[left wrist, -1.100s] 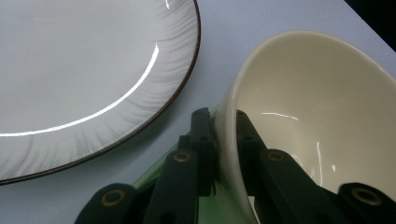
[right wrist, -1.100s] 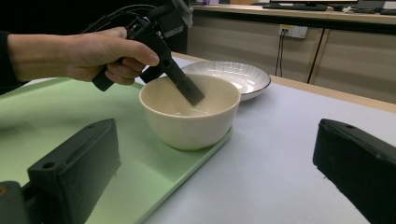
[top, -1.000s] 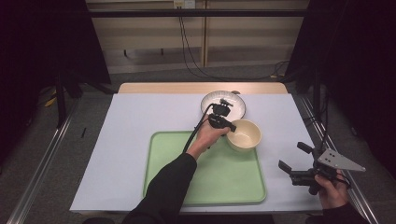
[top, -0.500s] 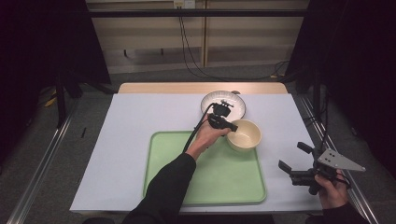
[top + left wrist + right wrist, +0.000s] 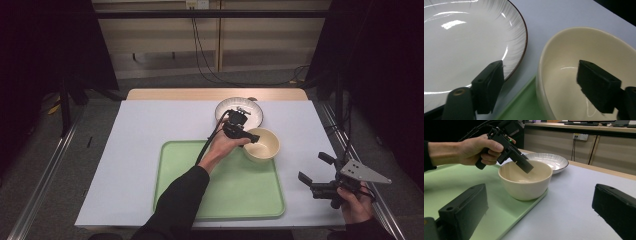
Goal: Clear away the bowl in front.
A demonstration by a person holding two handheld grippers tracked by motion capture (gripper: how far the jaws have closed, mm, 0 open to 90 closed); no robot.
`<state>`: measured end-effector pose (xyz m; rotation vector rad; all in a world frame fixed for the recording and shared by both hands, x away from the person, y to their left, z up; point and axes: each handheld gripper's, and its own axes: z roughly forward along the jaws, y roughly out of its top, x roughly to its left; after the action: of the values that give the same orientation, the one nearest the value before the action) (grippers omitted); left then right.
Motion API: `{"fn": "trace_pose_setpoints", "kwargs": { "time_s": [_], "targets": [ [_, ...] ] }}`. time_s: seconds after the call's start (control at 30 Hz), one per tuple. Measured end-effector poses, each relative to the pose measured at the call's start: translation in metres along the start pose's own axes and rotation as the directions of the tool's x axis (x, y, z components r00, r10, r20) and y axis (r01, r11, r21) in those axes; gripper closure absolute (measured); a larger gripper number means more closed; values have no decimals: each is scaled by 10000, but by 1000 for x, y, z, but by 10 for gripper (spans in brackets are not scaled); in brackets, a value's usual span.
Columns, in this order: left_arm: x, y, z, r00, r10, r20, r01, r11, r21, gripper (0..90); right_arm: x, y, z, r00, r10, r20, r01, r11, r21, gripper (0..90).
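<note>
A cream bowl stands on the far right corner of the green tray. My left gripper reaches over the bowl's near-left rim. In the left gripper view its jaws straddle that rim of the bowl, one jaw outside and one inside. They have just been opening, and the pads stand clear of the wall. My left gripper is open. A white ribbed plate with a dark rim lies just behind the bowl. My right gripper is open and holds nothing, near the table's right edge.
White paper covers the table, and the tray's near half is bare. In the right gripper view the bowl sits at the corner of the tray, with the plate behind it. Dark curtains flank the table.
</note>
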<state>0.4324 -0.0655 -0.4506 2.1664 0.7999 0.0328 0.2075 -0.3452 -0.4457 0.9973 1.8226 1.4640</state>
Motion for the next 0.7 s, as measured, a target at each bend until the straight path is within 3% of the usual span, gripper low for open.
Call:
{"fn": "trace_pose_setpoints", "kwargs": {
  "time_s": [0.17,0.23,0.53,0.7],
  "targets": [
    [0,-1,-4,9999,-96,-79,94,9996,-267,101,0,0,-1,10000,-15,23,15,10000,24,0],
    [2,-2,-6,9999,156,2,-156,9993,-347,39,0,0,0,10000,36,24,-36,10000,-40,0],
    [6,-5,-25,9989,38,-458,-90,9935,-1138,30,0,0,0,10000,20,81,-20,10000,-19,0],
    [10,-11,-34,9939,408,-1024,-556,9877,-1458,30,-1,0,0,10000,-9,92,10,10000,-8,0]
  ]
}}
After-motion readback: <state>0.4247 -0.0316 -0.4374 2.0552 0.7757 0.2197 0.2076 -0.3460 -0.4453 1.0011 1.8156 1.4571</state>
